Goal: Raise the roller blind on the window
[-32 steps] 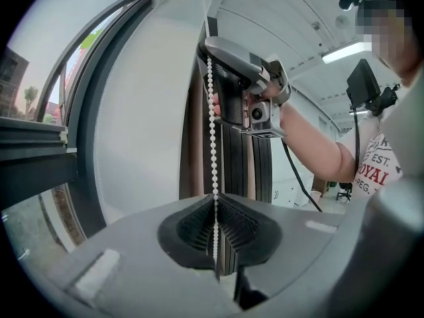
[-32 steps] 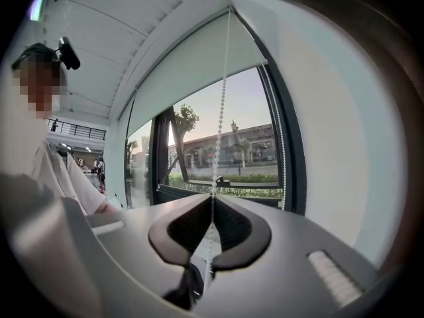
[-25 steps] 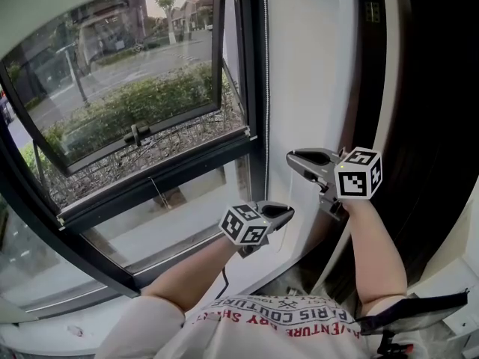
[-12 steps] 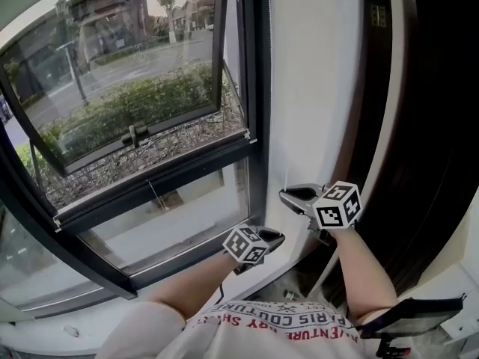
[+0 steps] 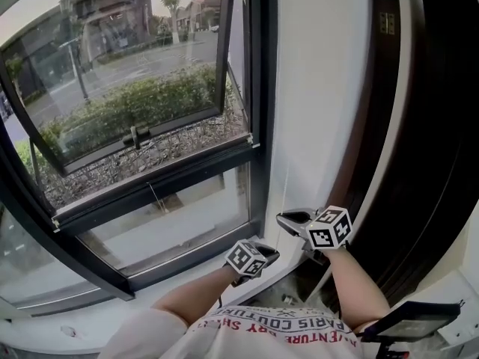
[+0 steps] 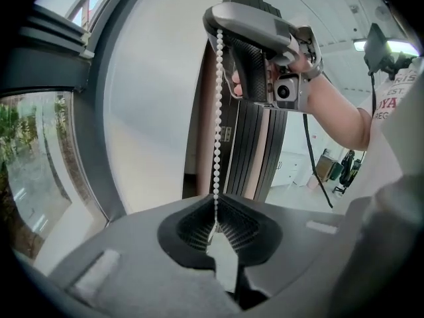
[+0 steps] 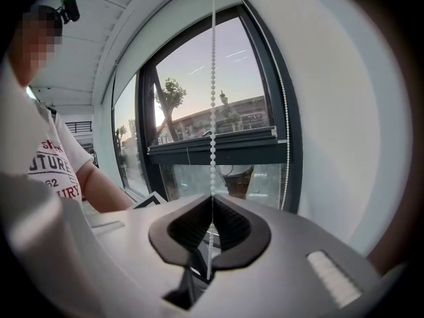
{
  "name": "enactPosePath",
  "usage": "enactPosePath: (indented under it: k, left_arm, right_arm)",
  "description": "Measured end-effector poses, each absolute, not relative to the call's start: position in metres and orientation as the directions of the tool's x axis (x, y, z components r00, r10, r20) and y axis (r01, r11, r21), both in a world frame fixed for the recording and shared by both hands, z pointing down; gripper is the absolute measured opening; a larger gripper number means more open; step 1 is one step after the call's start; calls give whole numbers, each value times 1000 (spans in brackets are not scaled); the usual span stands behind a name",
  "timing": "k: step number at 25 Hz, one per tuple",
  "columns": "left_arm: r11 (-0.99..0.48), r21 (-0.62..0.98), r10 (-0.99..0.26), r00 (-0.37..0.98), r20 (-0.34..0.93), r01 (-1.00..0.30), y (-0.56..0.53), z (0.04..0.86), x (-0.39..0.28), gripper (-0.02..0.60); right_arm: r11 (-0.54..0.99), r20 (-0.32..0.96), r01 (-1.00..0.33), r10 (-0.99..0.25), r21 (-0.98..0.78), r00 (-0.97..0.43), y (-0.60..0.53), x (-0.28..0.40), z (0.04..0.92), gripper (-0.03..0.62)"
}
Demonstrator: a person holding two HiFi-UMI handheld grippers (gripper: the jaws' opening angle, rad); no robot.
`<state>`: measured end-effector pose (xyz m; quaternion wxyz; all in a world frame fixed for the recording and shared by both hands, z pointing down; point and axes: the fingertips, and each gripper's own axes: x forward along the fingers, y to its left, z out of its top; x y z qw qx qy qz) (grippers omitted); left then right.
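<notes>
- Left gripper view: the blind's bead chain (image 6: 216, 111) runs taut & straight up from your left gripper (image 6: 215, 234) to your right gripper (image 6: 222, 20), which sits higher on the same strand.
- Left gripper's claw is closed, ribbed pads pinching the chain at the notch. Right gripper's claw is closed on it too; in the right gripper view the strand goes on up out of frame.
- Why two grips on one strand: prob. hand-over-hand hauling, one pinch holding tension so the beads can't slip back while the other gets re-set. That's my read, not a thing seen.
- Both grippers sit low, near the bottom right corner of the window (image 5: 150, 126), just off the white wall (image 5: 322, 88). Looks like the low end of a pull, so you'd likely need to free one claw & reach higher.
- The other run of the chain (image 7: 286, 144) hangs free beside the window frame, apart from the gripped strand.
- The blind itself is in no view. The glass is bare as far as the pics go & the top is cut off, so can't tell how far up it is.
- Head view: the chain is only a faint thread above the right gripper, & your shirt (image 5: 277, 320) cuts off the bottom.
</notes>
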<state>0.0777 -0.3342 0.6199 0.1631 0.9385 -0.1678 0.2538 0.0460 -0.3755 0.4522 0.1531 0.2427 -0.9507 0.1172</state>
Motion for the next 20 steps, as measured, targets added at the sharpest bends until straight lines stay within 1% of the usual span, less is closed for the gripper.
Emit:
enactPosePath:
  k: [3, 8, 12, 14, 15, 18, 20]
  left_arm:
    - [-901, 201, -223, 810, 543, -383, -327, 624, 82, 18]
    - [-922, 190, -201, 835, 512, -339, -320, 616, 89, 21]
    - [-919, 183, -221, 841, 493, -349, -322, 610, 83, 28]
    - [-915, 181, -238, 846, 477, -360, -326, 601, 78, 71]
    - [-914, 181, -247, 850, 466, -364, -329, 595, 75, 83]
    - [-913, 180, -266, 867, 421, -367, -337, 569, 69, 101]
    - [-921, 169, -263, 882, 391, -350, -337, 548, 67, 103]
  right_arm:
    - [859, 362, -493, -419, -139, -833, -371, 42, 459, 9]
    - [828, 376, -556, -492, -77, -785, -380, 52, 460, 8]
    - [816, 360, -569, -503, -101, -786, -379, 56, 461, 8]
    - [813, 356, -572, -505, -109, -786, -378, 57, 460, 8]
    - [812, 354, -573, -507, -111, -786, -378, 57, 460, 8]
    - [806, 355, -580, -512, -115, -782, -377, 61, 460, 8]
    - [803, 355, -585, -516, -118, -780, -377, 63, 460, 8]
